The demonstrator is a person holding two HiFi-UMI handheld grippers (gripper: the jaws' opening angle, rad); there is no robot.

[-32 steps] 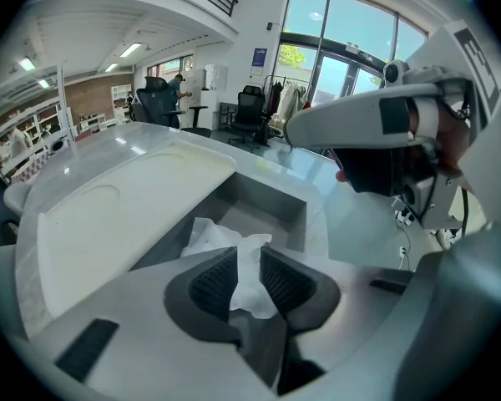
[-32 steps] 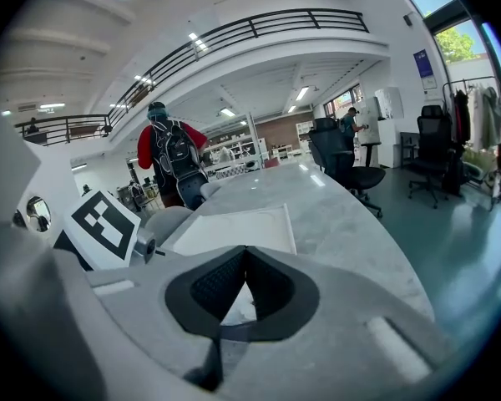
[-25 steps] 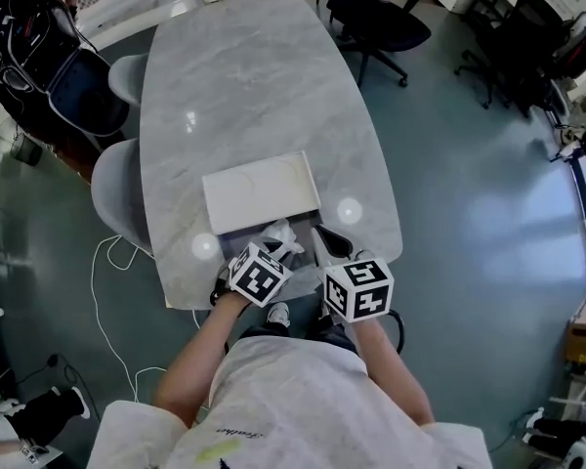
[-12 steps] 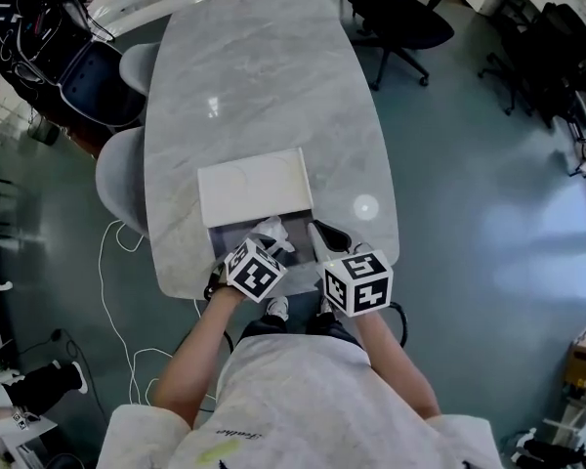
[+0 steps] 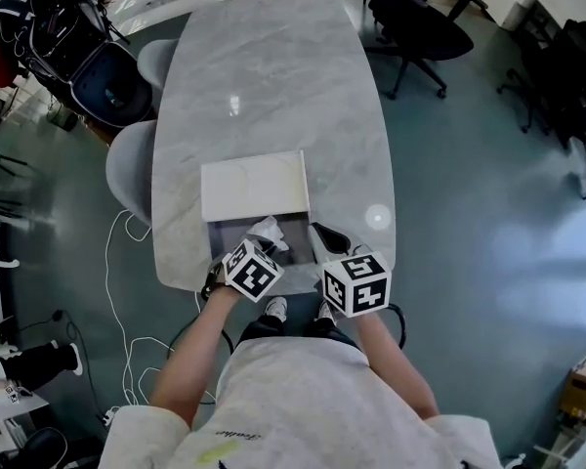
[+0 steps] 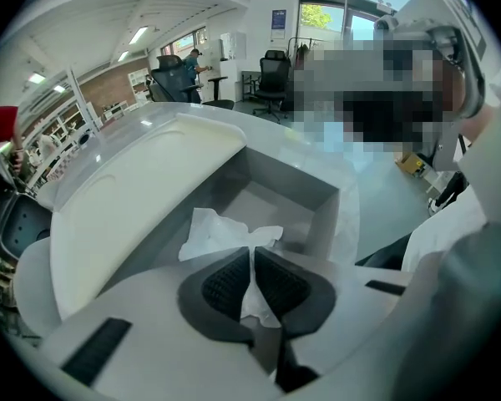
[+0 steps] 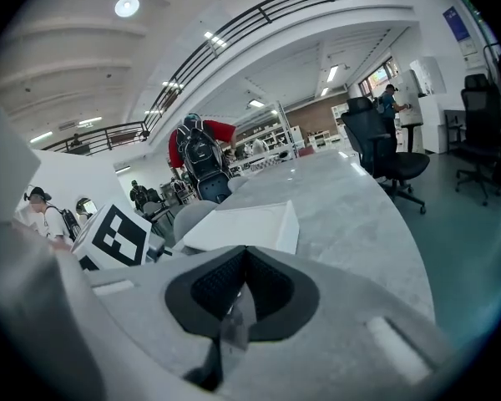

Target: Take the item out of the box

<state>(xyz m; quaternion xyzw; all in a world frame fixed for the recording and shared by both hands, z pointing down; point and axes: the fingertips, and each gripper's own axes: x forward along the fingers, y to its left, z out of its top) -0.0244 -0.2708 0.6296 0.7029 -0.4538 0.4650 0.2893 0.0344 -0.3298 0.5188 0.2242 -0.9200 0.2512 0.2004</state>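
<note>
**Desk:** Head view first. How far along are you?

**Me:** Partway. On the table point(image 5: 273, 86) the lid point(image 5: 254, 186) is already off and lies flat just beyond the box point(image 5: 298, 231), touching its far wall. I've got the item point(image 5: 266, 228), a crumpled white wad, at the box's left end under my left gripper point(image 5: 267, 245). It isn't clear of the box yet. My right gripper point(image 5: 324, 237) sits by the right wall.

**Desk:** Left gripper view?

**Me:** The jaws are clamped on a fold of the item. The rest fans out above the grey box floor, and the floor I can see is bare. What's left is to raise it over the rim and set it down.

**Desk:** Right gripper view?

**Me:** The jaws are pressed together. There seems to be a thin sliver of clear film point(image 7: 232, 324) nipped between them, though it's too blurred for me to say what it belongs to.

**Desk:** Room to move?

**Me:** The box sits at the table's near edge, close to my body, so I'd judge pulling back risky. Open marble lies to the right and well beyond the lid. Chairs point(image 5: 132, 169) crowd the left side
</note>
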